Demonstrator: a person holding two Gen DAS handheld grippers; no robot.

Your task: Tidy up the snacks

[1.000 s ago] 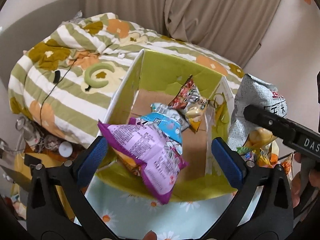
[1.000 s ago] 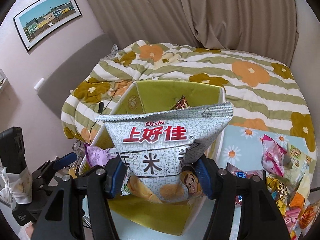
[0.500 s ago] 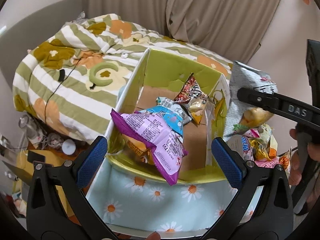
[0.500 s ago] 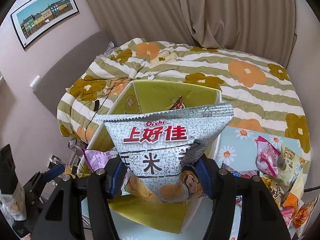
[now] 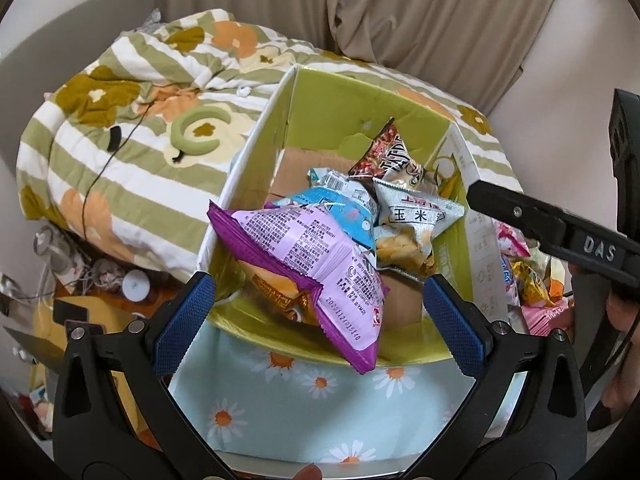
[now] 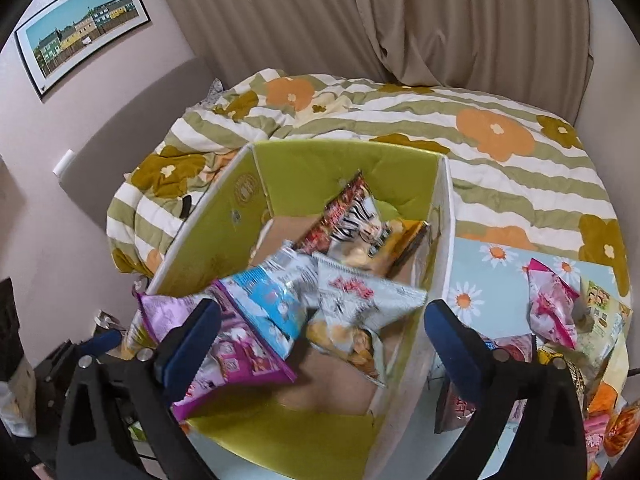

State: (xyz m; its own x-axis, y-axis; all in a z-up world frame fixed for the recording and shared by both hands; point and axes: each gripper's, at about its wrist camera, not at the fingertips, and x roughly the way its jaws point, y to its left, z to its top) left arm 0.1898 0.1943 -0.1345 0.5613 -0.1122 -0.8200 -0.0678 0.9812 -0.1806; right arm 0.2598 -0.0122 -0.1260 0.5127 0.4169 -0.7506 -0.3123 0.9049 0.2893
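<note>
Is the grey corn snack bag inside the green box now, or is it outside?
Inside. The grey corn snack bag lies among other packets within the green box; the right gripper is open and empty.

Box (image 6: 344,164) sits on bed (image 6: 500,136). Inside: purple bag (image 5: 320,264) front-left, overhanging the near rim; grey bag (image 5: 416,220) right of it. Loose snacks (image 6: 560,312) right of box.

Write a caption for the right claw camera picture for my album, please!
Open right claw above the green box, grey corn-snack bag lying inside among other snacks.
</note>
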